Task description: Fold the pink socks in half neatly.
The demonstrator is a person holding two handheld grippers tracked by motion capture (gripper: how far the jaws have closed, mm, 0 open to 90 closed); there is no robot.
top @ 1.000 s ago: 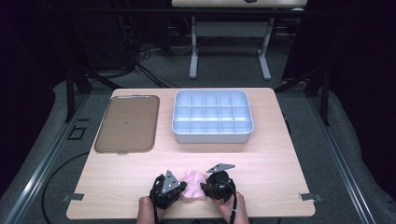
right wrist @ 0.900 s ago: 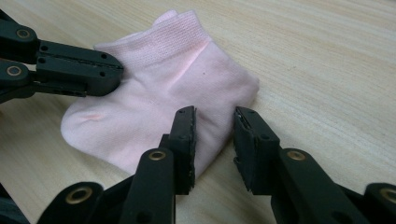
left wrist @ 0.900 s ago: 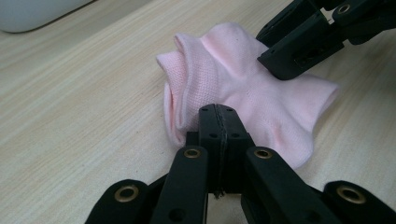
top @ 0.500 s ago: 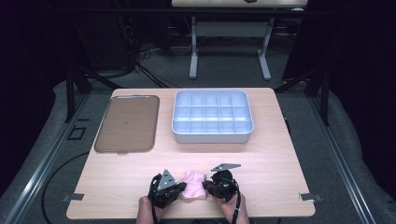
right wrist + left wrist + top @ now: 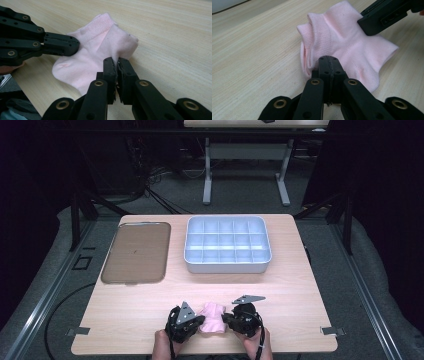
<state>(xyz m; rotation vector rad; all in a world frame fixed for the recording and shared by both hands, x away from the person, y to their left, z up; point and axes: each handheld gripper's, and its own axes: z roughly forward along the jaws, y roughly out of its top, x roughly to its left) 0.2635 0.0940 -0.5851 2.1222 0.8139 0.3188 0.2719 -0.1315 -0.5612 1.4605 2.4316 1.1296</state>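
A small pink sock point(image 5: 212, 316) lies bunched on the wooden table point(image 5: 300, 285) near its front edge, between both grippers. My left gripper point(image 5: 199, 323) is shut on the sock's left side; in the left gripper view its jaws point(image 5: 329, 62) pinch the fabric just below the ribbed cuff point(image 5: 319, 32). My right gripper point(image 5: 226, 319) is shut on the sock's right side, its jaws point(image 5: 117, 63) clamped on a fold of the sock point(image 5: 100, 50). Each gripper view also shows the other gripper holding the sock point(image 5: 372, 67). Two ribbed cuff edges lie one over the other.
A grey bin point(image 5: 227, 264) with several compartments stands at the back middle-right of the table. To its left lies a flat brown tray point(image 5: 136, 252). Bare wood stretches between these and the sock. The person's hands point(image 5: 162, 347) come over the front edge.
Both grippers and the sock have shifted slightly to the right along the front edge. Each stays shut on the sock.
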